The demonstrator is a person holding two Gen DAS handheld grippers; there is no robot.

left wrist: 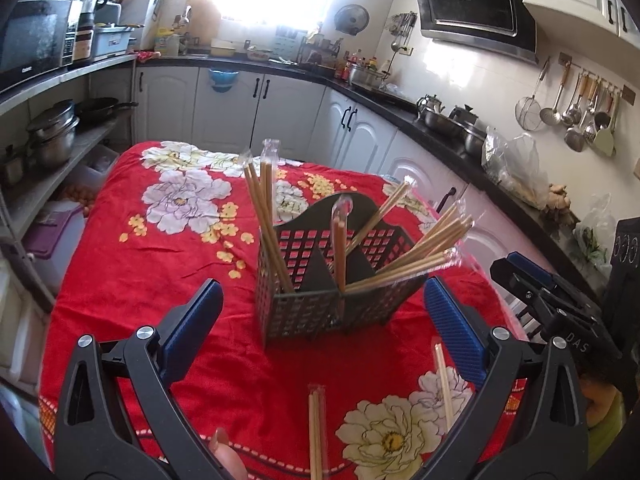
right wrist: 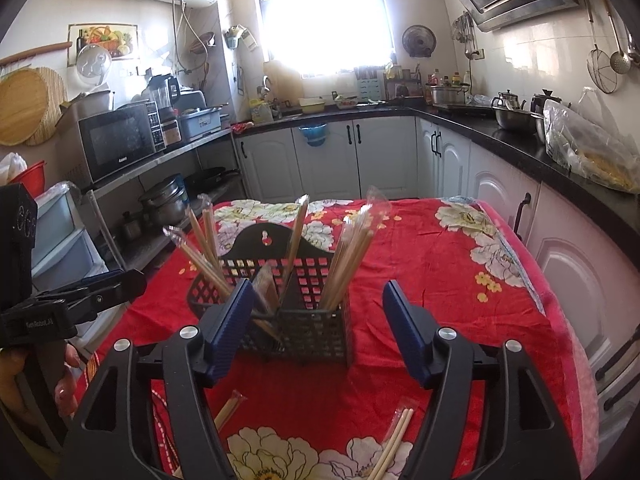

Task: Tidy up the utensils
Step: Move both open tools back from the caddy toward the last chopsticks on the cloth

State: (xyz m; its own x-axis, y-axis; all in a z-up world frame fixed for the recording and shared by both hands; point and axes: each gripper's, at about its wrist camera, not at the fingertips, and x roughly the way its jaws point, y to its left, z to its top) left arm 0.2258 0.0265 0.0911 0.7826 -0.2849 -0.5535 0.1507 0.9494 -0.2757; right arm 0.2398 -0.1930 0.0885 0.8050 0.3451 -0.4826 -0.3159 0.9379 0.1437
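A black perforated utensil holder [left wrist: 312, 312] [right wrist: 312, 332] stands on the red floral cloth, its compartments filled with several wrapped wooden chopstick pairs [left wrist: 264, 216] [right wrist: 348, 256] leaning outward. Two more wrapped pairs lie flat on the cloth nearer me: one pair [left wrist: 316, 432] [right wrist: 230, 408] and another pair [left wrist: 444, 384] [right wrist: 394, 436]. My left gripper [left wrist: 322, 286] is open wide, hovering short of the holder with nothing between its blue pads [left wrist: 192, 320]. My right gripper [right wrist: 318, 286] is open too, empty, just before the holder. Each gripper also shows at the edge of the other's view.
The red flowered tablecloth [left wrist: 160, 288] covers a small table. A steel shelf with pots [left wrist: 56, 136] and a microwave [right wrist: 116, 140] stands to the left. White cabinets [right wrist: 580, 264] under a black counter [right wrist: 520, 148] run close along the right and back.
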